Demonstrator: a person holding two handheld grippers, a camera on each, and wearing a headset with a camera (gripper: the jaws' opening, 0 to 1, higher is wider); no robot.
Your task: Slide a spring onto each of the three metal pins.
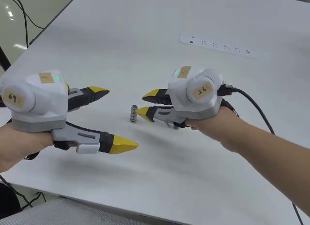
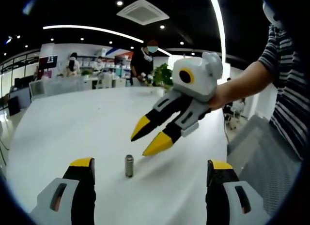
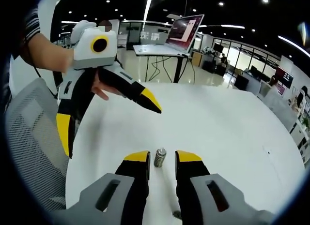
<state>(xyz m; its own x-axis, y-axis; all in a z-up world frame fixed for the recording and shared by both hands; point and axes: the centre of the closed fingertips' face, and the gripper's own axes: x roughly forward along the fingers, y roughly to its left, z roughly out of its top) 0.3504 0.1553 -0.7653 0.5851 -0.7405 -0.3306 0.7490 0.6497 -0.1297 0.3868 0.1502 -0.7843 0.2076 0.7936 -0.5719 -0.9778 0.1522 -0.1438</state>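
Head view: left gripper [image 1: 112, 118] sits near left, jaws spread wide, nothing in them. Right gripper [image 1: 146, 103] is mid-table, jaws a little apart and empty, tips just right of a lone spring [image 1: 133, 113] that stands upright on the white table [image 1: 121, 36]. A power strip [image 1: 220, 45] lies far right, well apart. I judge the task barely begun: one spring, not gripped, and no threading I can confirm. The coil is too small for me to tell whether a pin sits inside it.

Left gripper view: my own jaws are wide apart at the bottom, with the spring on the table between and beyond them. The right gripper's yellow tips hang above and to the right of it, clearly apart.

Right gripper view: my own tips are narrowly parted and the spring stands just beyond the gap. I can't tell if it touches either tip. The left gripper is at the left, open. The spring's foot is partly masked by my jaws.
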